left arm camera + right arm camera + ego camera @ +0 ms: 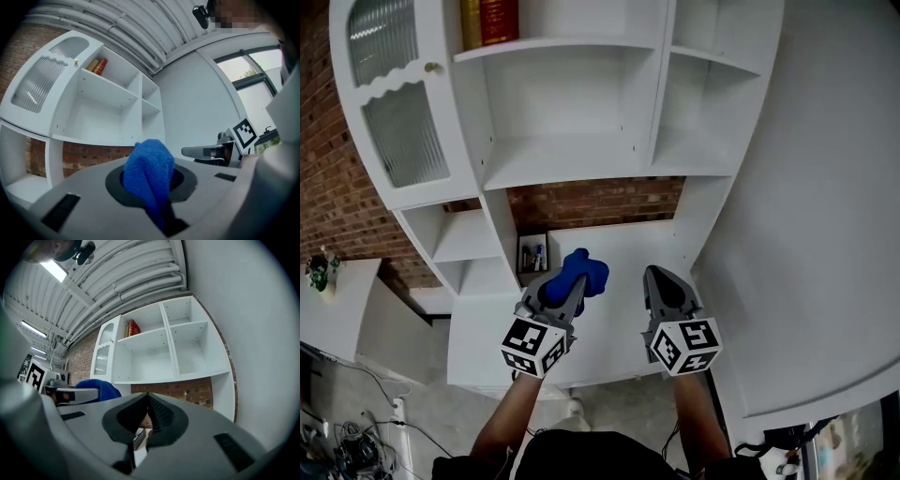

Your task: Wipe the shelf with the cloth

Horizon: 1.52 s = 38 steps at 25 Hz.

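Two grippers up: left gripper (566,292) pinches the blue fuzzy cloth (582,271), likely soft and light, by its bunched end; right gripper (656,278) closed, empty.

Wall behind: red brick wall (333,187) on my left; it also shows behind the middle gap of the white shelf unit (572,155).
Wall on my right: plain white wall (825,187), smooth.
Furniture: the shelf unit has open compartments and a ribbed glass door (405,133) at its left; red books (489,19) stand at the top.
Side surface: a white table (342,314) far left, with a small plant (319,269) on it.
Floor: grey floor (450,412), with cables (347,450) lying at my left.
Window: a window (255,93) with dark frame, daylight outside.
Ceiling: white ribbed ceiling (122,282) with a bright strip lamp (54,269).
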Available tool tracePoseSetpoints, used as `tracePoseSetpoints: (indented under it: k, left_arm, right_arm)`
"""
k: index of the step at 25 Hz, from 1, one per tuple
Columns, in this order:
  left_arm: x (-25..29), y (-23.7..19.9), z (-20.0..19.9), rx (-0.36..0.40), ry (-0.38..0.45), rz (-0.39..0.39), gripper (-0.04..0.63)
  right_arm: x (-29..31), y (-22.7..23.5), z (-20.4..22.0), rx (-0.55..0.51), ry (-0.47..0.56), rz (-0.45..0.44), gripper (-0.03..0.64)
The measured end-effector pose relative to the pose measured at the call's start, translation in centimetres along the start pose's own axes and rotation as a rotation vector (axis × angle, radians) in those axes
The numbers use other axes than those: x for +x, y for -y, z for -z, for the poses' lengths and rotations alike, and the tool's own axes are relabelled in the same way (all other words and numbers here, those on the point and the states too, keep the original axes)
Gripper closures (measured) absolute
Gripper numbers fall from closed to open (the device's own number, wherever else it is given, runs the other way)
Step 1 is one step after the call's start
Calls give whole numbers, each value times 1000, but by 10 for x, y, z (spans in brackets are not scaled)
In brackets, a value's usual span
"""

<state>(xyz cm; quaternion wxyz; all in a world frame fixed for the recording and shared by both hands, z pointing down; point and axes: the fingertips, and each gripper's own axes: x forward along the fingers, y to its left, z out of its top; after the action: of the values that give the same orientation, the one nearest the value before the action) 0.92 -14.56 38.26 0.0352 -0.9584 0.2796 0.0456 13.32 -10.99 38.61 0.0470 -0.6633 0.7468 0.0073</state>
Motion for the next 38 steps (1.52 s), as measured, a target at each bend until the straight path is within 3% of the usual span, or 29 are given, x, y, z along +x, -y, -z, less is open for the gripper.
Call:
tracePoseSetpoints:
  k: [20, 25, 30, 38]
  left_arm:
    - [80, -91, -17, 49, -4, 102, 540]
    - [86, -99, -15, 54, -3, 122, 540]
    - [93, -88, -20, 128, -2, 144, 540]
    - [121, -79, -44, 154, 29, 149, 540]
  right_arm:
    - [123, 19, -17, -3, 5, 59, 598]
    - [136, 13, -15, -7, 5, 53, 598]
    - [138, 14, -8, -20, -20, 53, 598]
    - [138, 31, -29, -36, 16, 28, 598]
